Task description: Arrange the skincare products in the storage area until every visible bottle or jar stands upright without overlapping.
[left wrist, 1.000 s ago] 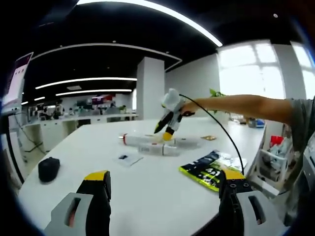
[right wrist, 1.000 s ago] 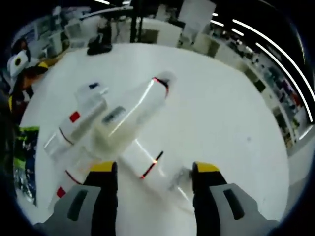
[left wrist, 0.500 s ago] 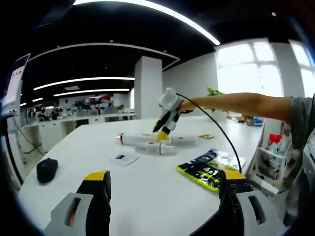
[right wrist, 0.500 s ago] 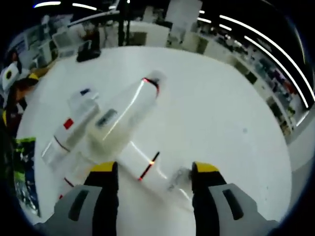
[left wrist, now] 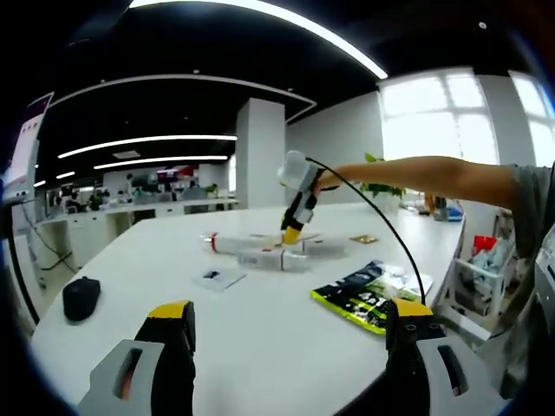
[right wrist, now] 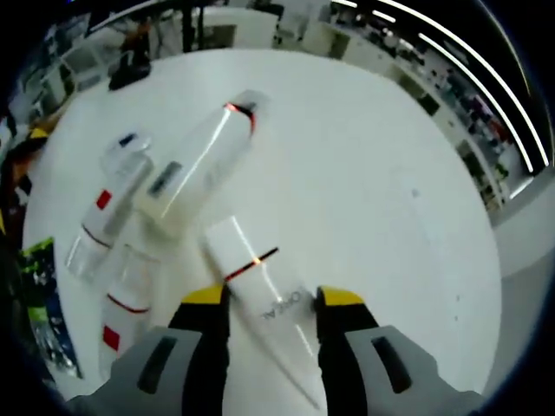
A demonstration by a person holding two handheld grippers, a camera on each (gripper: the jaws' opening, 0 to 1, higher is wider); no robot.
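My right gripper [right wrist: 264, 299] is down on the white table [right wrist: 373, 173], its yellow-tipped jaws closed in on either side of a white tube [right wrist: 260, 295] lying flat (black lettering on its side, a thin red band near the cap); I cannot tell whether they already press it. Just beyond that tube lies a larger white bottle [right wrist: 195, 165] on its side, and beside the bottle two more small tubes [right wrist: 108, 204] with red marks, all lying down and close together. My left gripper [left wrist: 286, 342] hangs over the table's near edge with its jaws spread wide, holding nothing. Past it, between it and the tubes, I see a green and black packet [left wrist: 360, 299], and off to its left a small black object [left wrist: 81, 297].
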